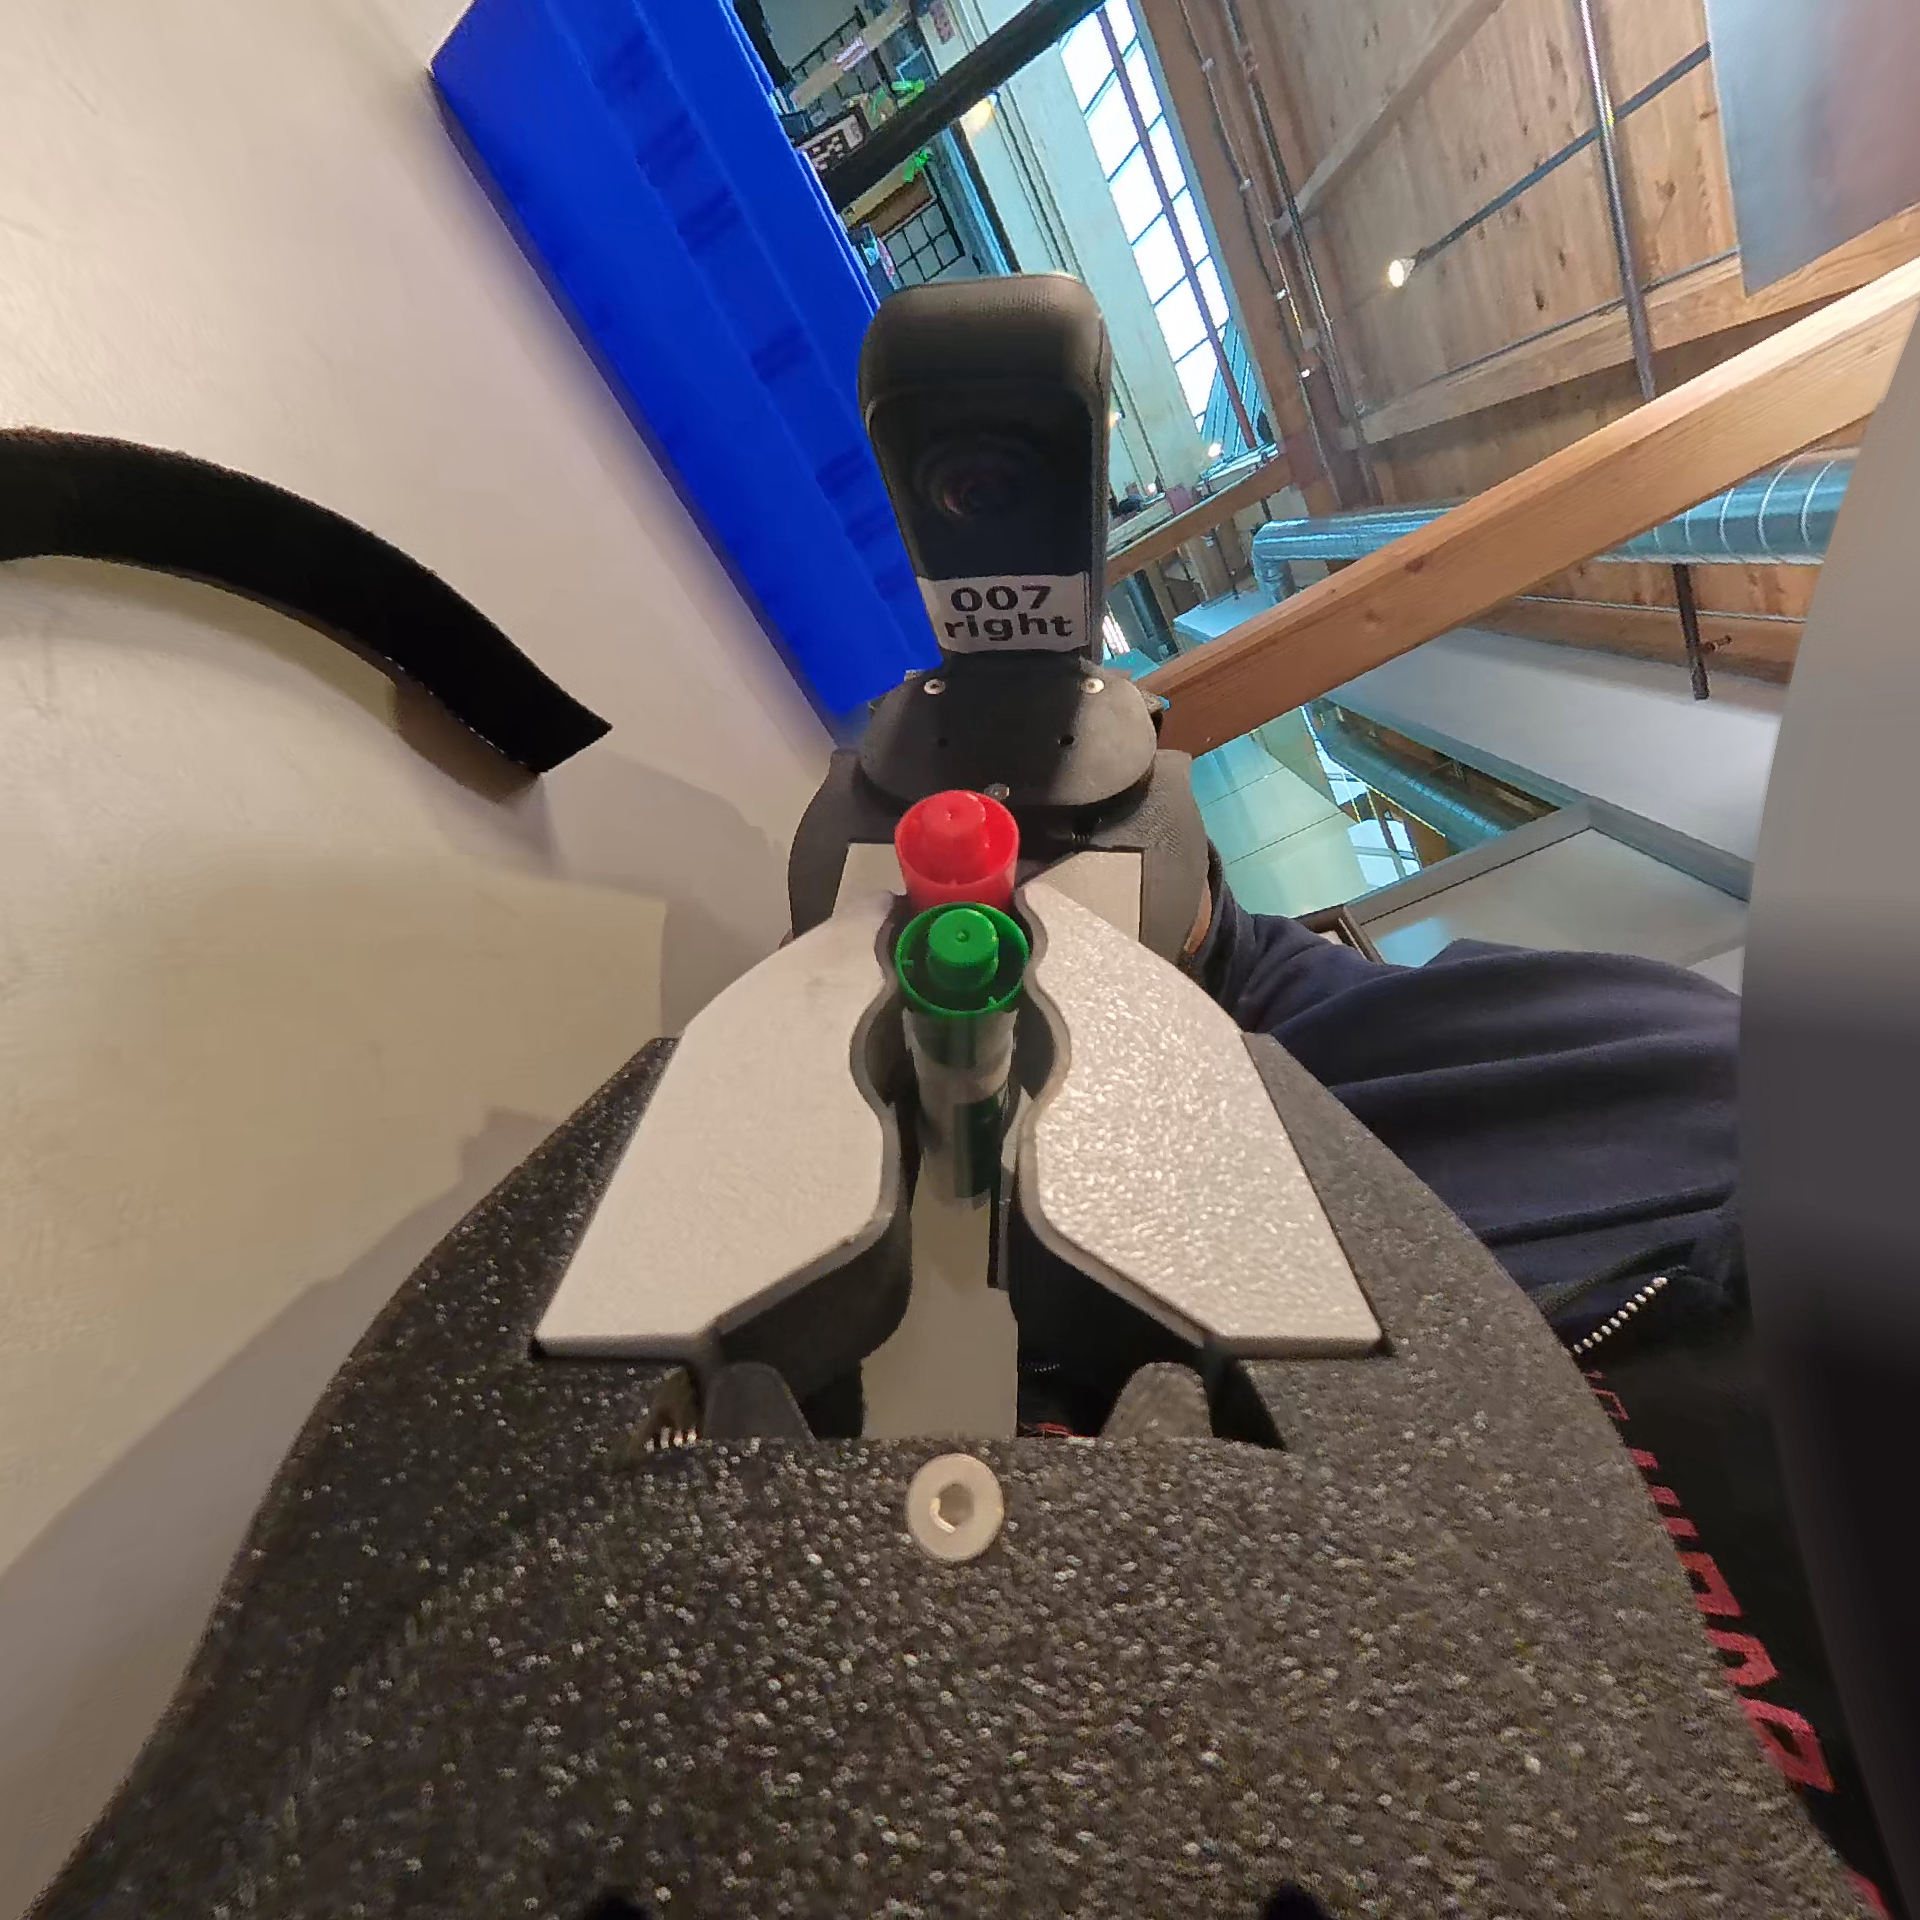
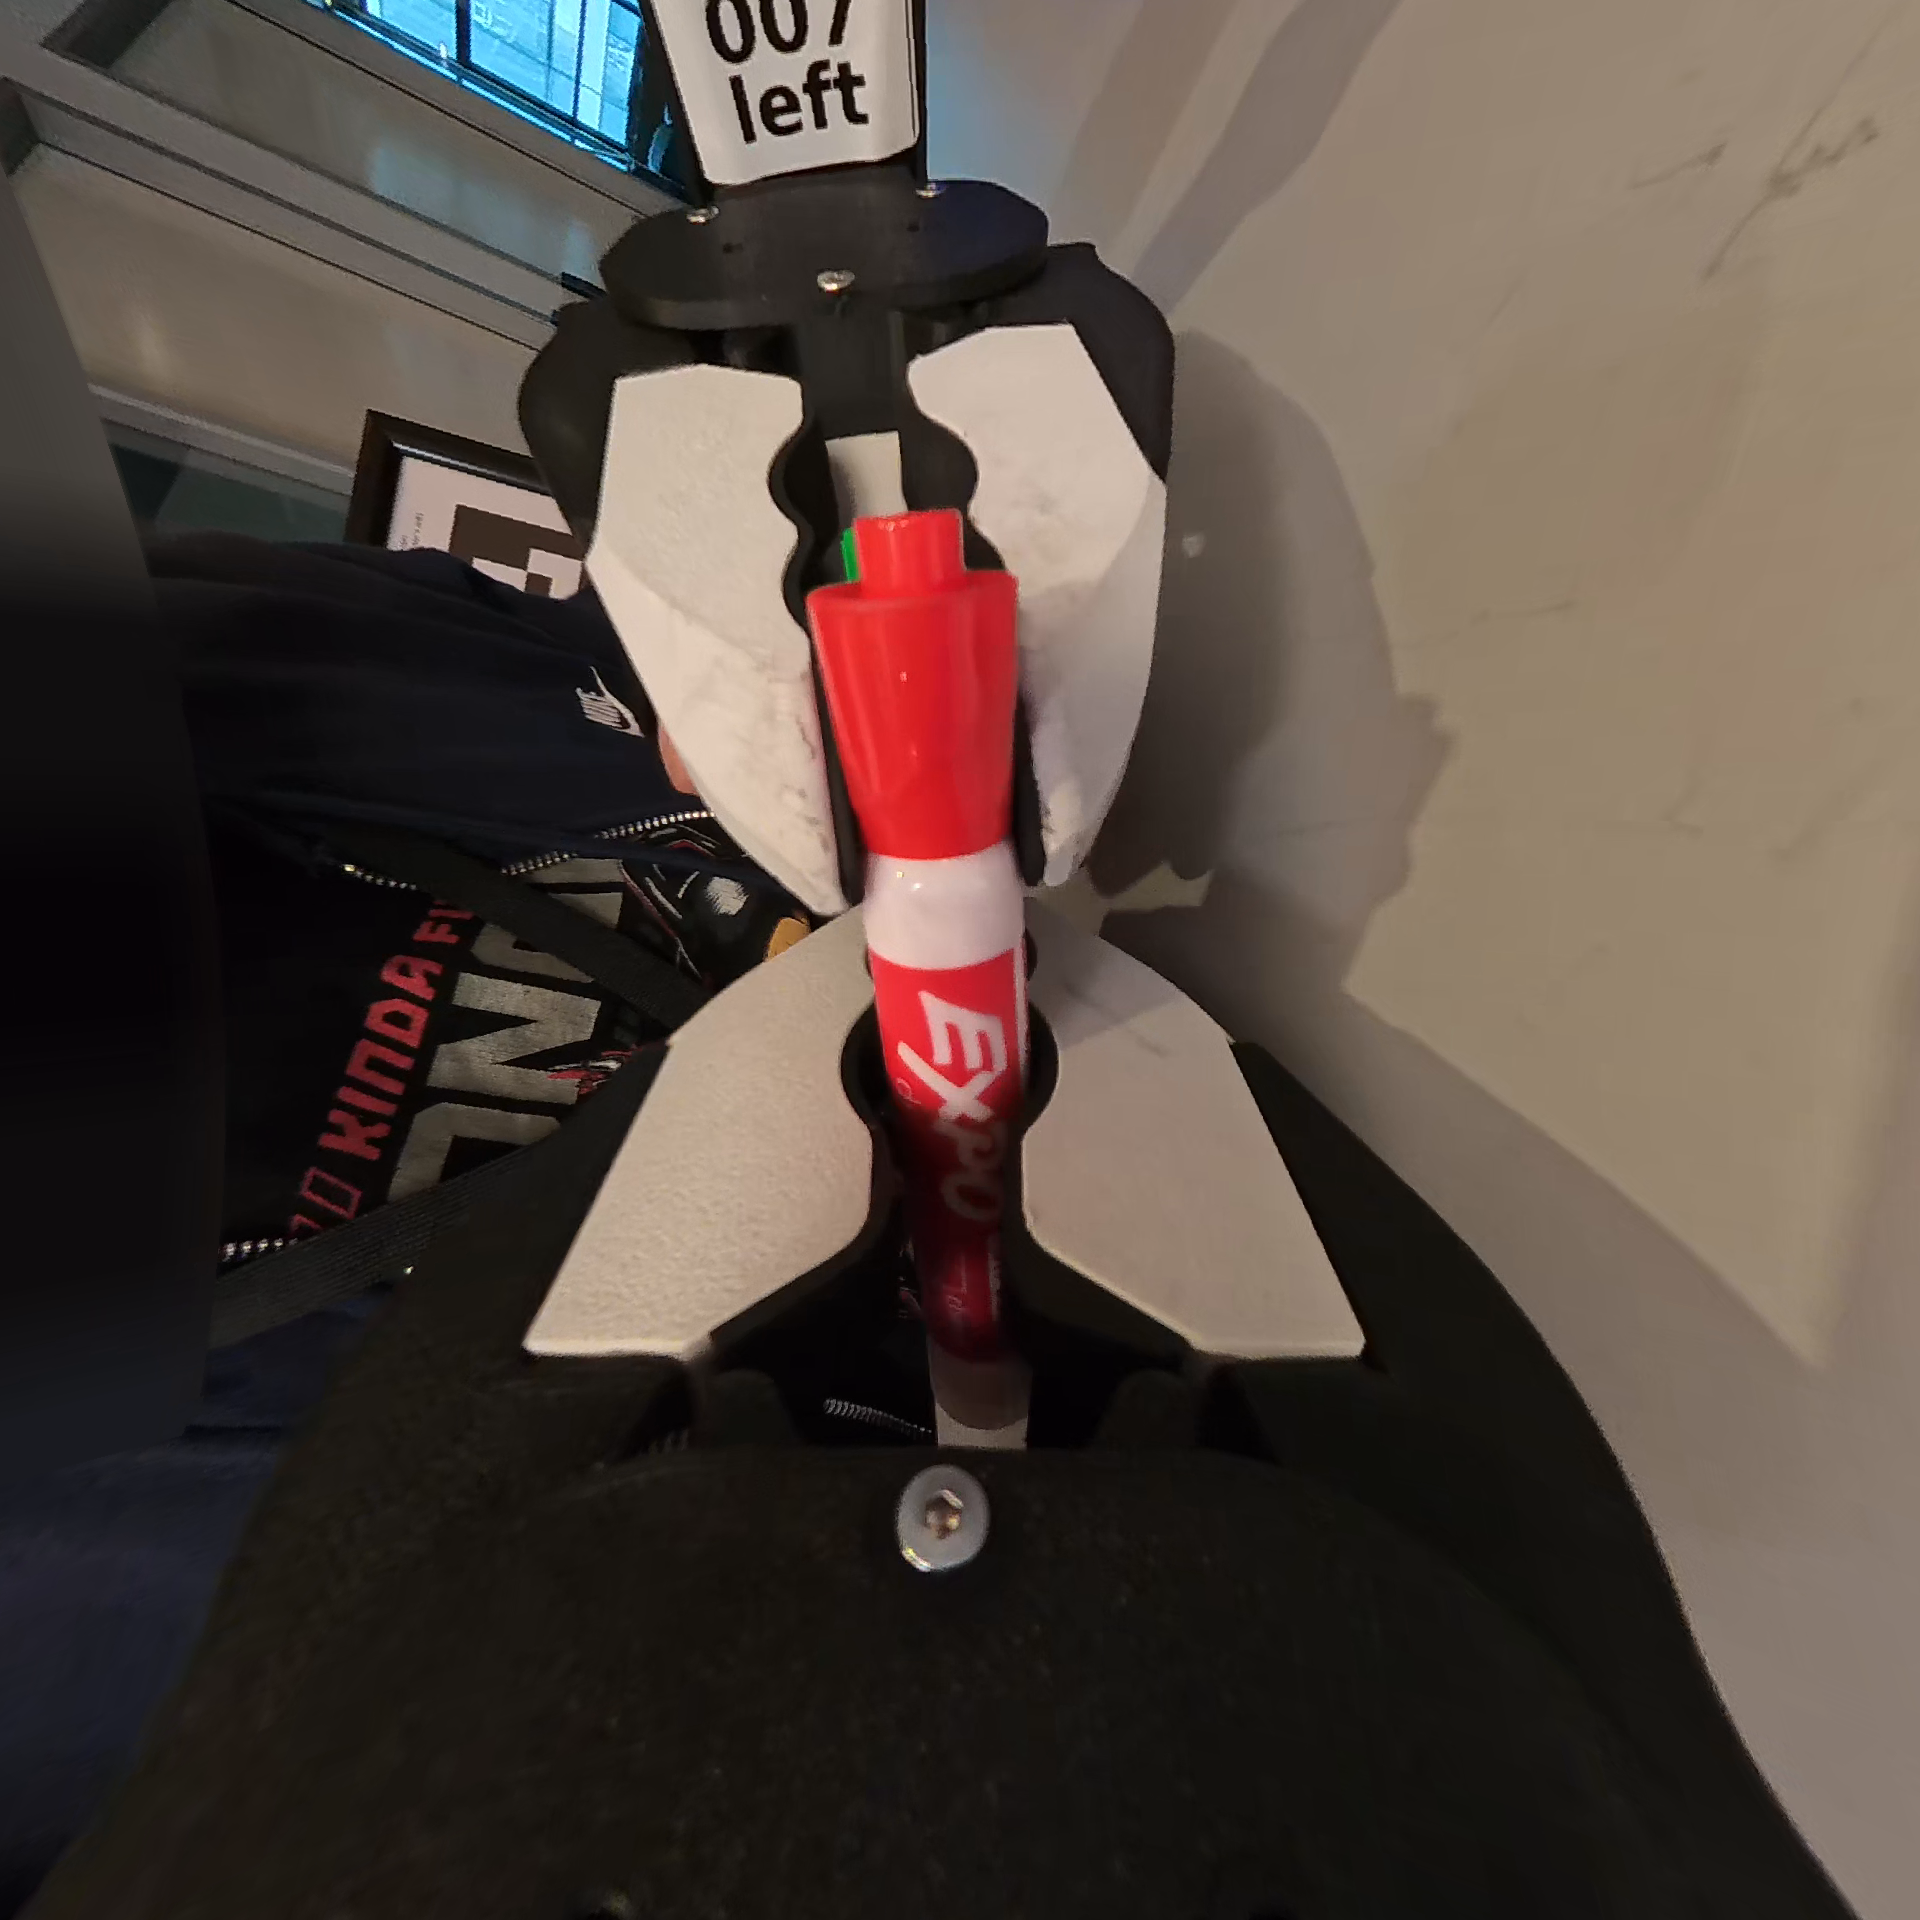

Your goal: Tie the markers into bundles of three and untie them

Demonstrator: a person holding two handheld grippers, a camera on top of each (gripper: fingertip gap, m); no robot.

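In the left wrist view, my left gripper [image 1: 961, 920] is shut on a green marker [image 1: 956, 1049] that points forward between its fingers. A red marker [image 1: 954, 847] lies right against it, with only the cap end showing. In the right wrist view, my right gripper [image 2: 948, 951] is shut on the red marker [image 2: 935, 831]. The red cap reaches in between the fingers of my left gripper [image 2: 940, 878], which faces it tip to tip. A sliver of the green marker [image 2: 850, 556] shows behind the red cap. A black hook-and-loop strap [image 1: 312, 561] lies curved on the white table [image 1: 260, 935], to the left of both grippers.
A blue bin [image 1: 707, 312] stands on the table beyond the strap. A person in a dark jacket [image 1: 1507, 1091] is close on the right in the left wrist view and on the left in the right wrist view [image 2: 416, 727]. A white wall [image 2: 1507, 520] fills the right. The gap from one gripper's tips to the other's is roughly 6 cm.
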